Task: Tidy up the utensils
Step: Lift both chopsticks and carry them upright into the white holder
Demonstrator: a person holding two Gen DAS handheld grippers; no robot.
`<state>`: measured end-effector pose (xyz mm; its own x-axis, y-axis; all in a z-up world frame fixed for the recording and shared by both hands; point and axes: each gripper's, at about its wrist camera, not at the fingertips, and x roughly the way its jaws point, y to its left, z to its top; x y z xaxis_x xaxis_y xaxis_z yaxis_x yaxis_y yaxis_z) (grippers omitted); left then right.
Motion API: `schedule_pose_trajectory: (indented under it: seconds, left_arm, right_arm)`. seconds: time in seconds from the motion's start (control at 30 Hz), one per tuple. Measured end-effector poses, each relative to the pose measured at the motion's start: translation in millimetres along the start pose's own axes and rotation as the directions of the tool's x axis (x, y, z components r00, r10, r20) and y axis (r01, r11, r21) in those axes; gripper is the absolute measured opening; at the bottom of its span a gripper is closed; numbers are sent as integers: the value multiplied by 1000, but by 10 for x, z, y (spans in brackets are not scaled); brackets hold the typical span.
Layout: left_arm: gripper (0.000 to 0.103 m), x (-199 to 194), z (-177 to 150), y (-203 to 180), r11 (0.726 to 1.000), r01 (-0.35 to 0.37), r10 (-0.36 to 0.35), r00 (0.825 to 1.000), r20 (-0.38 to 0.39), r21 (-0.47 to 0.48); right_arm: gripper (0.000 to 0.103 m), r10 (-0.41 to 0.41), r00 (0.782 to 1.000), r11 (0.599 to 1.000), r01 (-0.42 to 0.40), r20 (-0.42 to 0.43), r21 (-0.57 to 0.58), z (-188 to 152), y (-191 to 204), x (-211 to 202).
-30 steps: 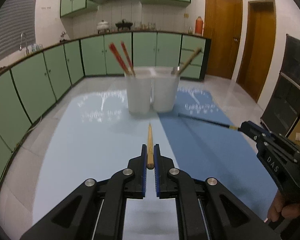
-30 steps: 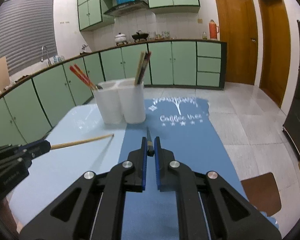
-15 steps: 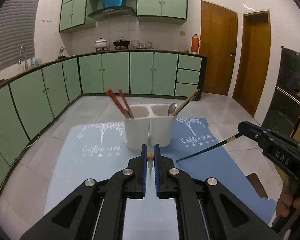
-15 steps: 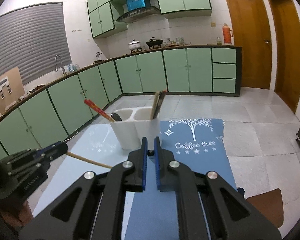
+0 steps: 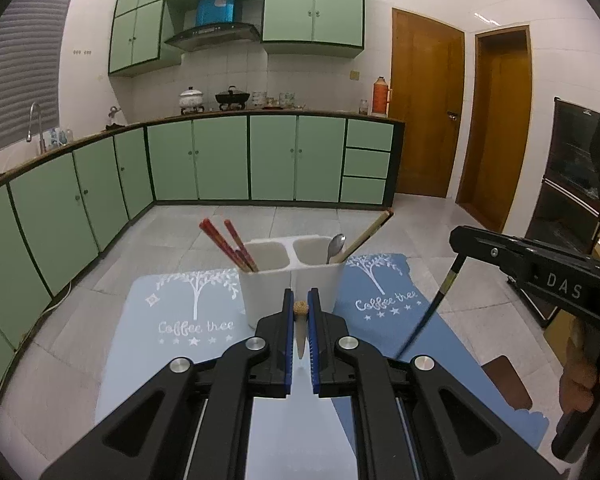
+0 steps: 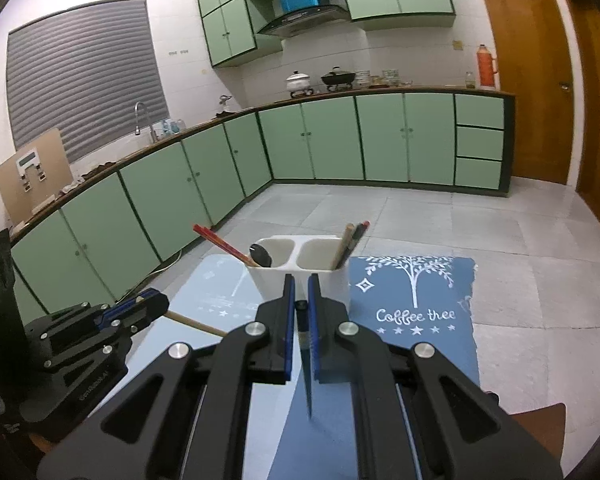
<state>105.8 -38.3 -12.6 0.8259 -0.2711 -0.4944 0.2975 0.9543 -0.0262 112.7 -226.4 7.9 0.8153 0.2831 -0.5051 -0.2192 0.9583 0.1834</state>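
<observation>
Both chopsticks have swung from level to tip-down. Your left gripper (image 5: 301,309) clamps the wooden chopstick (image 5: 300,307); your right gripper (image 6: 301,306) clamps the black chopstick (image 6: 305,344). Both hang just short of the white holder (image 5: 292,276), ready for insertion.

Holder (image 5: 290,280): white, two compartments.
Chopsticks in holder (image 5: 228,245): red.
Left mat (image 5: 172,320): pale blue, white tree print, "Coffee tree" lettering, stars.
Right mat (image 6: 416,308): darker blue, same white print.
Left gripper (image 5: 300,314): black, blue pads; its chopstick (image 5: 300,307): tan wood.
Right gripper (image 6: 301,308): black, blue pads; its chopstick (image 5: 436,304): black, gold band.
Cabinets (image 5: 220,156): green, dark trim.
</observation>
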Motion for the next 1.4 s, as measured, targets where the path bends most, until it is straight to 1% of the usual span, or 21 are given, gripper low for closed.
schedule_pose_trajectory:
  seconds: [0.2,0.33,0.53,0.7,0.77,0.93,1.1,1.23,1.4]
  left_arm:
    - [6,-83,85,-5,1000,13,-13,1000,24,11]
    - [6,-202,206,16,1000,14,-15,998,61,12]
    - [6,-327,490,54,1000,17,-19,991,133,13]
    - [6,-363,766,84,1000,9,-14,981,195,24]
    - [6,-331,862,107,1000,1,-7,978,209,28]
    - [6,-161,1006,184,1000,-8,3,980,197,26]
    - [6,76,1091,274,999,-19,14,984,175,30]
    - [6,276,1088,306,999,-26,21,988,155,32]
    - [6,584,1032,347,1000,-18,16,994,109,20]
  right_arm:
    - [5,28,999,999,-27,18,-30,179,43,-75]
    - [5,38,998,998,-36,44,-47,354,65,-116]
    - [5,64,992,997,-58,108,-59,744,100,-169]
    - [5,66,984,995,-53,168,-82,1130,129,-155]
    - [5,62,981,996,-47,186,-82,1272,112,-107]
    - [5,57,975,997,-44,215,-66,1552,29,87]
    - [5,44,972,998,-33,232,-51,1708,-56,362]
    - [5,31,977,999,-21,212,-46,1692,-112,654]
    - [5,15,986,999,-7,164,-49,1480,-140,966]
